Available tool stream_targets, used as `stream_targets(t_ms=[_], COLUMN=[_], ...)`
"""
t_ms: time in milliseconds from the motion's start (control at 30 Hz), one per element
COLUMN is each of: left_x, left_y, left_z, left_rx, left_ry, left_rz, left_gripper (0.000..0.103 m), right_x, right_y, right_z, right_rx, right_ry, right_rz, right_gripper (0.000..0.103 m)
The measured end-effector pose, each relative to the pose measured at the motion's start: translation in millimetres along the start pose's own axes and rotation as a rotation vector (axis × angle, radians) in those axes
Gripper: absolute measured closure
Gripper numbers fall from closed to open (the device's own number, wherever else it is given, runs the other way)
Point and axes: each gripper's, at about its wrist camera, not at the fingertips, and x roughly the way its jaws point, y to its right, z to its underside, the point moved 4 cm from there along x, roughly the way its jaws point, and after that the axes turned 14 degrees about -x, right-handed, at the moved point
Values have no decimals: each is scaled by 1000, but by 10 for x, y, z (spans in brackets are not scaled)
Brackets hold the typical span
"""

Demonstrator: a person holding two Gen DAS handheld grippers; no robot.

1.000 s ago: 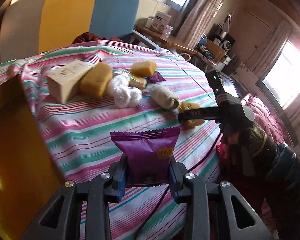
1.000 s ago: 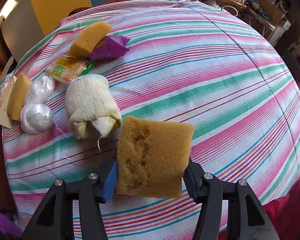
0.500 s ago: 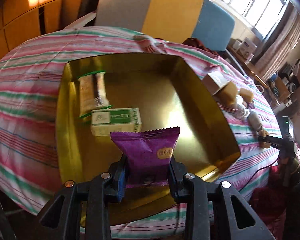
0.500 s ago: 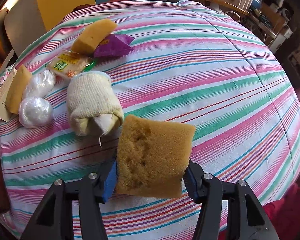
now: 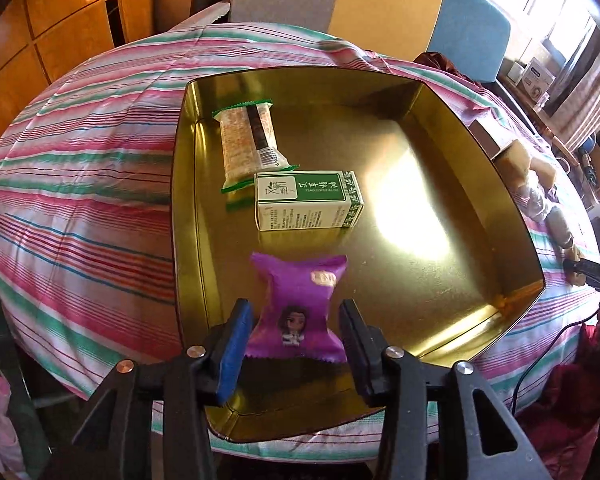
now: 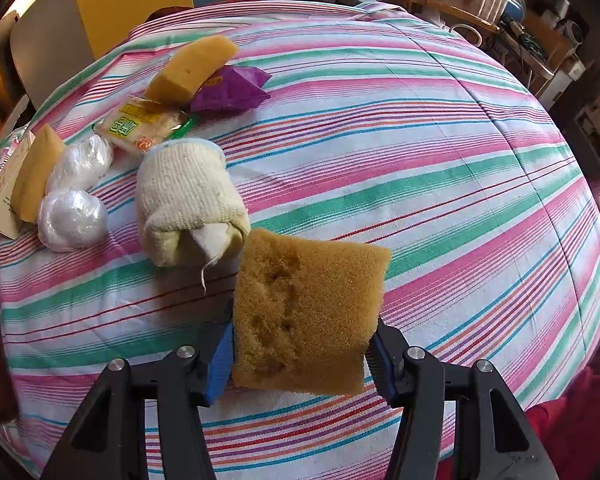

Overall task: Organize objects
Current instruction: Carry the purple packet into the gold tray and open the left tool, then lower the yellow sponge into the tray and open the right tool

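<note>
Since a moment ago our left gripper (image 5: 296, 344) has spread, dropping the purple snack packet (image 5: 298, 308) into the gold metal tray (image 5: 496, 184); we withdraw straight back, while our right gripper (image 6: 300, 348) clamps the tan sponge (image 6: 306, 312).

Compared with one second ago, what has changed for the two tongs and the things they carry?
The left tongs swung from the pile of loose objects over to the gold tin tray, opened, and released the purple snack packet, which now lies in the tray between the spread fingers. The right tongs still clamp the sponge above the striped cloth, nearly unmoved.
</note>
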Motion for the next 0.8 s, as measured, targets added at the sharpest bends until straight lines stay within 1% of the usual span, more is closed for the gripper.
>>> stream_targets(t_ms=[167,233,300,367,433,500,533,567,600,633,667,700,800], left_x=[-125,-205,-323,-437,-530,-571,-583,-589,-593,-596,-603,-617,-647], left_y=[-5,-16,-35,-68,-139,-194,-220,-247,-274,-306,-335,-368,-484], left_z=[13,-13,-40,-75,-132,-195,-218,-230,-238,-244,-243,-234,-231], left_rx=[25,13,-1,-14,-35,-58,-71,-83,-94,-106,-117,-125,-154], left_ry=[72,103,150,196,233,259,266,270,273,274,276,278,290], left_rz=[-37,-26,-11,3,20,18,19,23,27,34,40,42,48], left_gripper=[58,58,58,58,58,58,58,58,58,58,58,58,58], right_x=[-14,-37,-78,-232,-446,-731,-808,-950,-1068,-1159,-1330,-1492,-1686], right_y=[40,69,180,240,281,172,37,-100,-304,-592,-933,-1155,-1974], right_z=[-20,-26,-16,15,4,-66,-180,-164,-218,-302,-206,-148,-135], right_rx=[5,16,32,56,79,83,70,46,13,-30,-81,-133,-306], right_ry=[2,8,28,86,168,242,275,304,333,358,378,394,416], right_rz=[2,1,1,-9,-36,-59,-76,-105,-141,-170,-196,-226,-342], right_gripper=[46,49,49,49,49,49,49,49,49,48,48,48,48])
